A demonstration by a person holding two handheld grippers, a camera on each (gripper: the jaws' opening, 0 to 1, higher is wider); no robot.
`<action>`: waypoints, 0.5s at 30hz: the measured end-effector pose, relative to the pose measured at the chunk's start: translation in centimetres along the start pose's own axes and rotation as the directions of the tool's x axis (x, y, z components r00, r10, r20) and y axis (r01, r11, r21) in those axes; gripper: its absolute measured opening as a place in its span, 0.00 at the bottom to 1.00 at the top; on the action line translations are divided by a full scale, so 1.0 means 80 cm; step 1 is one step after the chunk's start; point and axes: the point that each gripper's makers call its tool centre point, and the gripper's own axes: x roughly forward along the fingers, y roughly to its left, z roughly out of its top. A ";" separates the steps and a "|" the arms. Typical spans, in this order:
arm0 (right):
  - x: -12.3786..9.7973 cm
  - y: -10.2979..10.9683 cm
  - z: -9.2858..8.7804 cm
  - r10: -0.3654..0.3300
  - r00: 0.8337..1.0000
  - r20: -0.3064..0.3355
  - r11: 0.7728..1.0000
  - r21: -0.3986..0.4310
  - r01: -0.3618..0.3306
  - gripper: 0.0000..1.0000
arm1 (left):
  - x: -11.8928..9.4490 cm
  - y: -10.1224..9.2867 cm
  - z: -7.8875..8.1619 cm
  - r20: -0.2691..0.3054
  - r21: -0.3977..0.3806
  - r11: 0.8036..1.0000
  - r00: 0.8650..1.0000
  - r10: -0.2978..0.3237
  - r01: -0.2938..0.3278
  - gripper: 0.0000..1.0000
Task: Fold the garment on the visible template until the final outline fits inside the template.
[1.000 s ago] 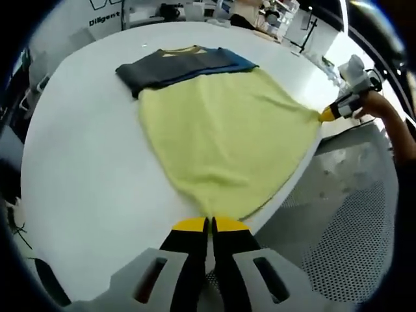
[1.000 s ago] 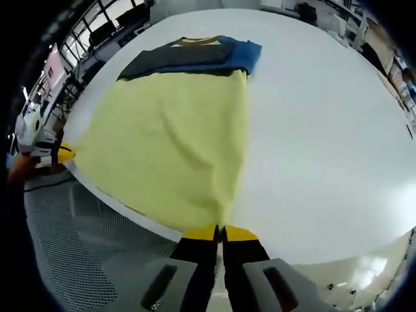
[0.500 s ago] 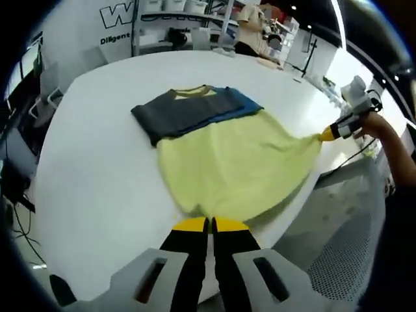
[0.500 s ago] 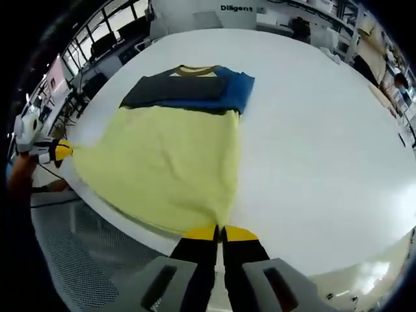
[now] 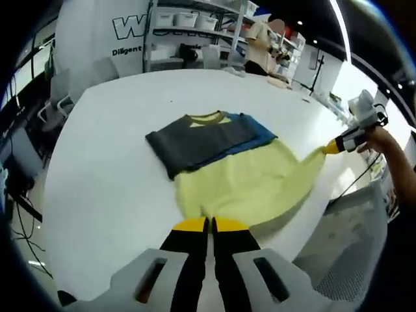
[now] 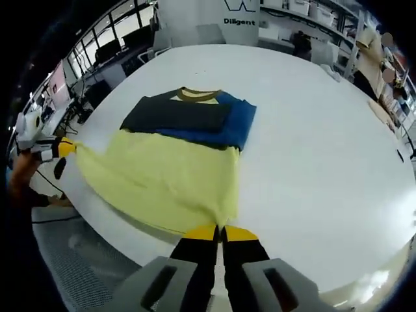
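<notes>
Garment (image 5: 244,182): on white surface (image 5: 110,182), yellow hem lifted, dark/blue top folded at 12 o'clock.
L gripper (image 5: 209,225): jaws clenched on hem corner.
R gripper (image 6: 221,233): jaws clenched on opposite hem corner.

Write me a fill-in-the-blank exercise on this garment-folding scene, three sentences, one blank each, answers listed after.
1. Each gripper, the left gripper and the right gripper, is shut on a corner of the garment's ____ coloured lower part.
2. The garment lies on a ____ table.
3. The folded upper part of the garment is dark grey and ____.

Missing words: yellow; white; blue
</notes>
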 end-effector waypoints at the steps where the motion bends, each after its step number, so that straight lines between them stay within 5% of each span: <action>1: -0.001 -0.001 0.005 -0.002 1.000 0.006 1.000 -0.001 0.002 0.00 | 0.000 0.000 0.002 0.003 0.000 1.000 1.000 0.002 -0.002 0.00; 15: -0.008 -0.020 0.071 -0.024 0.996 0.087 1.000 -0.005 0.024 0.00 | 0.015 0.027 0.054 0.061 -0.004 0.999 0.997 0.036 -0.036 0.00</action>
